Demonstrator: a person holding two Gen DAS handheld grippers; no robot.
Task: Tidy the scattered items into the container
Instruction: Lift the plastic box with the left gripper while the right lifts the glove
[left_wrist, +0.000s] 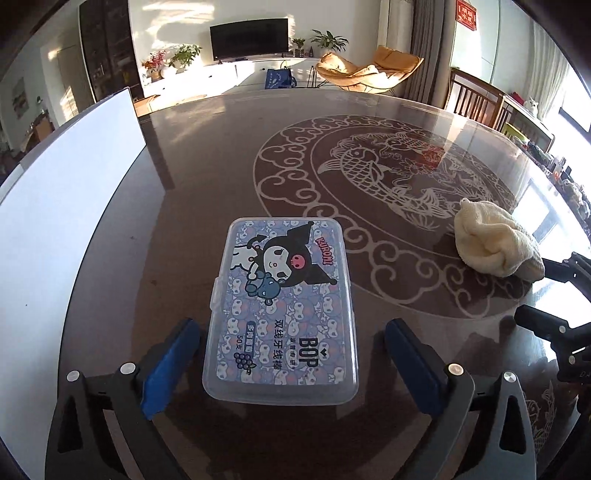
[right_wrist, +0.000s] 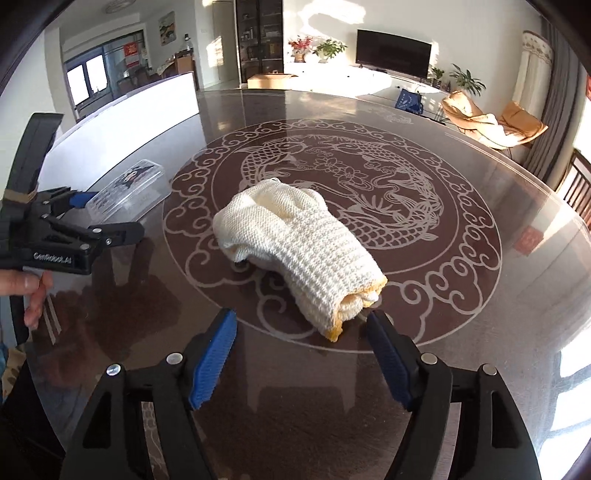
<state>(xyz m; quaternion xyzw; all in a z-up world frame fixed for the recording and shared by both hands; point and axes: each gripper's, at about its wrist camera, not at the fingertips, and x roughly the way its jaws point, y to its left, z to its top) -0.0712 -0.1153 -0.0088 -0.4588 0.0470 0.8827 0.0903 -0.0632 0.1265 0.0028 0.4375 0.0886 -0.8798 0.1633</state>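
Observation:
A clear plastic floss-pick box (left_wrist: 282, 306) with a cartoon label lies flat on the glass-topped table (left_wrist: 207, 155). My left gripper (left_wrist: 291, 325) is open and straddles its near half, with a gap between each blue pad and the box. In the right wrist view the same box (right_wrist: 125, 188) lies at the left, with the left gripper (right_wrist: 110, 214) over it. A rolled cream cloth (right_wrist: 299, 254) with a yellow hem lies ahead of my open right gripper (right_wrist: 301, 315); its near end lies just off the right fingertip. From the left wrist view the cloth (left_wrist: 495, 240) is at the right.
A tall white wall (left_wrist: 66, 206), perhaps a container's side, stands along the table's left edge and shows too in the right wrist view (right_wrist: 147, 99). A person's hand (right_wrist: 33, 291) holds the left gripper. Wooden chairs (left_wrist: 476, 99) stand beyond the table's far right.

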